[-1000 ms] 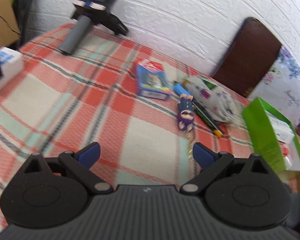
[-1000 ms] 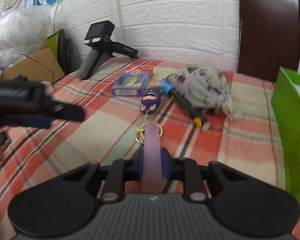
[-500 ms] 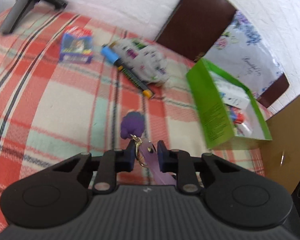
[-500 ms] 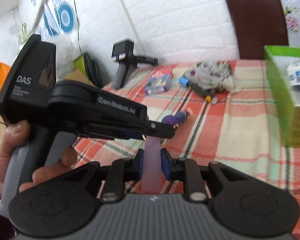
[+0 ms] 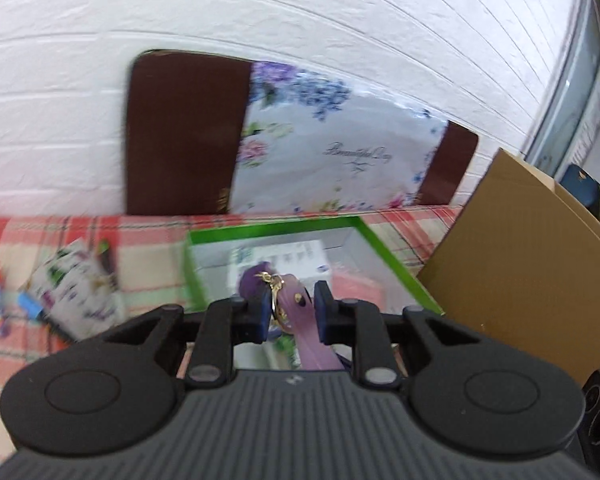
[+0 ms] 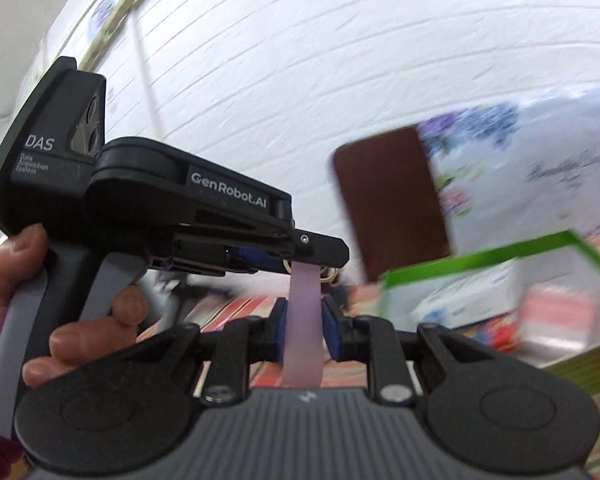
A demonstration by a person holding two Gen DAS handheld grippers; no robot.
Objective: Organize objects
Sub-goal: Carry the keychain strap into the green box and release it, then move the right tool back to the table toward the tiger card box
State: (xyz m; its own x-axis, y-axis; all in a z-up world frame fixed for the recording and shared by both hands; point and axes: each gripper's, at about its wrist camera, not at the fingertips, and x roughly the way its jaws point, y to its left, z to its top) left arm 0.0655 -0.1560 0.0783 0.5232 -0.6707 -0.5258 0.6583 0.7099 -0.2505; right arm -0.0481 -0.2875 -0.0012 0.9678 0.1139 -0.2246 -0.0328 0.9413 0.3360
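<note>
**pixelpete:** So where's the keychain strap (image 5: 300, 320) sitting right now? And can anyone read the print on the gear?

**tongs_fan:** It's up off the desk (image 5: 148, 256), strung between both tools. The left tongs (image 5: 290, 306) are closed on it near the gold ring (image 5: 275, 288), and a purple charm (image 5: 250, 284) sits just past the pads. The right tongs (image 6: 304, 332) are clamped tight on the pale lilac band further along. In the left view the charm end lines up over the green box (image 5: 396, 258).

**pixelpete:** Writing?

**tongs_fan:** In the right view the left tool's body (image 6: 148, 200) reads "DAS", with "Data Acquisition System" under it, and "GenRobot.AI" along the arm. A hand (image 6: 60, 320) is wrapped around its grey grip. The floral bag (image 5: 340, 160) behind the box has script that looks like "Beautiful Day", but it's blurry, so don't quote me.

**pixelpete:** What's in the box?

**tongs_fan:** A white printed carton (image 5: 284, 256) and something pinkish-red (image 5: 356, 284); the labels are too smeared to read. There's a brown chair back (image 5: 180, 132) against the white brick wall (image 5: 300, 20), a cardboard sheet (image 5: 520, 272) just right of the box, and a floral pouch (image 5: 80, 288) on the plaid cloth to the left.
</note>
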